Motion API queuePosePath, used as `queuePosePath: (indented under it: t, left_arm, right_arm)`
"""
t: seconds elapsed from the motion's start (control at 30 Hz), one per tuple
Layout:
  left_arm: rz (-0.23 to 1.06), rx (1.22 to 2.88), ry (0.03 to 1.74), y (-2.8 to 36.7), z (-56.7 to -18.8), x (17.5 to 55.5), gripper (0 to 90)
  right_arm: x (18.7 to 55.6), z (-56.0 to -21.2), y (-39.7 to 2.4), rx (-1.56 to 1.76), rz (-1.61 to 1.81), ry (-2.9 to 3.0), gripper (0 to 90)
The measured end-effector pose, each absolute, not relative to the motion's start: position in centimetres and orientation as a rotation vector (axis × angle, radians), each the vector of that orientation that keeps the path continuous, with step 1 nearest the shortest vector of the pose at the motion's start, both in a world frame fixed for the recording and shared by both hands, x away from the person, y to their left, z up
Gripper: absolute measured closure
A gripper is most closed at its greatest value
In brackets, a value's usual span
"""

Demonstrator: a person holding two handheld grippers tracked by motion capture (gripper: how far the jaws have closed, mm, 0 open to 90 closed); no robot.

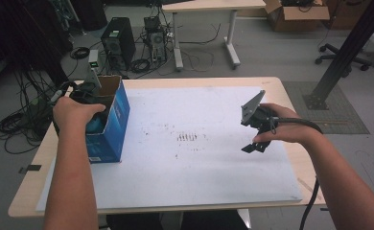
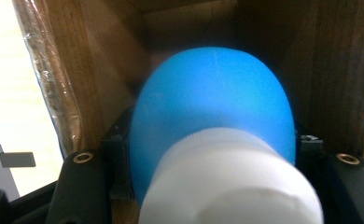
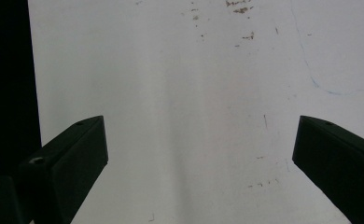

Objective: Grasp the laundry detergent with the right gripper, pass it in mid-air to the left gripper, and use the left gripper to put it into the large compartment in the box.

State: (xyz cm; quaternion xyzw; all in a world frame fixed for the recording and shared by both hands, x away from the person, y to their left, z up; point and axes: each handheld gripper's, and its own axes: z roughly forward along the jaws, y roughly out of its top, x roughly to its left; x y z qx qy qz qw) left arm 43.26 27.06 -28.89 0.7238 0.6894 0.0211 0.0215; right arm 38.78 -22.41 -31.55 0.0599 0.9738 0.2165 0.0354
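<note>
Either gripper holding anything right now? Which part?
The left gripper, down in the blue box, is shut on a blue bulb with a white base, gripped across its blue sides near the base. The right gripper is open, holding nothing.

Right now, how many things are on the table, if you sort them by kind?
Blue cardboard box: 1
Blue bottle with a white cap, held inside the box by the left gripper: 1
White sheet covering the table: 1
Grippers, counting the open right gripper: 2
Total: 5
</note>
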Motion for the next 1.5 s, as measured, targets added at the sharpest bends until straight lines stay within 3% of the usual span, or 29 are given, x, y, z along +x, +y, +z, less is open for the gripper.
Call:
queuePosePath:
  t: [0.33,0.93,1.5]
  left_arm:
    - [0.070,2.264,2.134,26.7,-28.5,43.0,30.8]
    - [0.114,2.264,2.126,26.6,-26.4,42.1,28.3]
    - [0.115,2.341,2.004,25.2,-23.6,41.0,15.2]
  right_arm:
    - [38.7,-31.8,-22.3,0.177,0.671,2.990,3.2]
    - [38.5,-31.7,-22.3,0.168,0.690,2.983,3.2]
    - [38.1,-31.1,-21.8,0.149,0.692,2.972,3.2]
